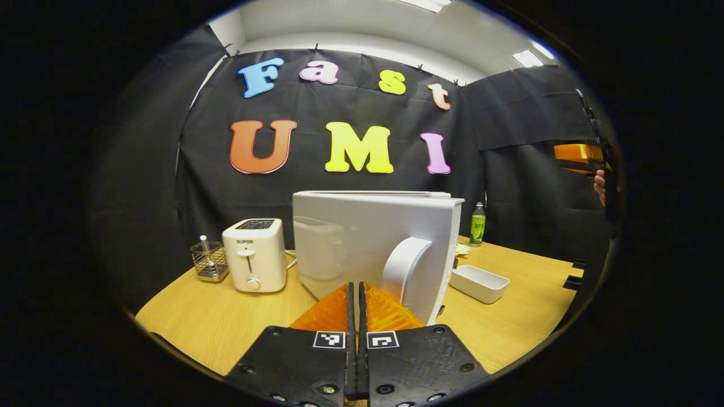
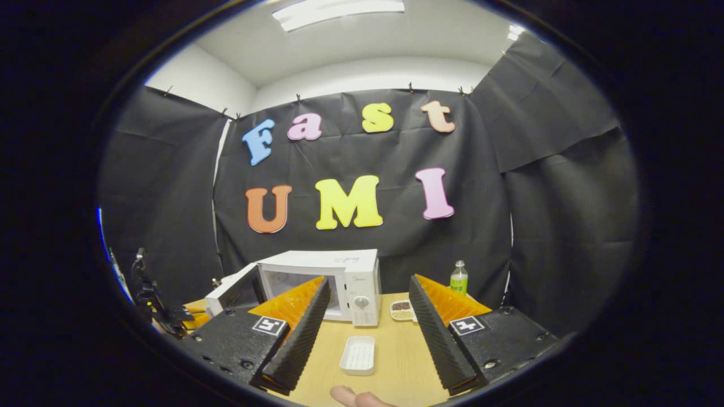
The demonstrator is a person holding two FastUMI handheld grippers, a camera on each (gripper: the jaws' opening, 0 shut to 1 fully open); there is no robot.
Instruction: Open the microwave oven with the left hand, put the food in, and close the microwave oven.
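on the pale wooden table (image 2: 396,362) at the back of the booth stands the white box-shaped microwave oven (image 2: 339,282), its white door (image 2: 229,294) swung out on the viewer's left in the right gripper view, leaving the cavity open. seen from the left gripper view, the same door (image 1: 373,243) fills the middle ground edge-on, with its curved white handle (image 1: 404,268) just beyond the left gripper (image 1: 356,297), whose two fingers lie pressed together with nothing between them. whether the fingertips touch the door cannot be told. to the viewer's left of the door stand a white two-slot toaster (image 1: 255,254) and, beside it, a small wire basket (image 1: 208,261) with a utensil upright in it. to the viewer's right lie an empty white rectangular tray (image 1: 479,282) and, farther back, a green plastic bottle (image 1: 478,225). the right gripper (image 2: 367,308) hangs above the table with its fingers spread wide, gripping nothing. between and below its fingers lies the white rectangular tray (image 2: 358,355); beyond it, just beside the oven's control panel, sits a small white dish of dark and pale food (image 2: 401,309), well apart from the oven cavity. the green bottle (image 2: 459,278) stands behind that dish. a fingertip of the person's hand (image 2: 359,397) shows at the lower edge
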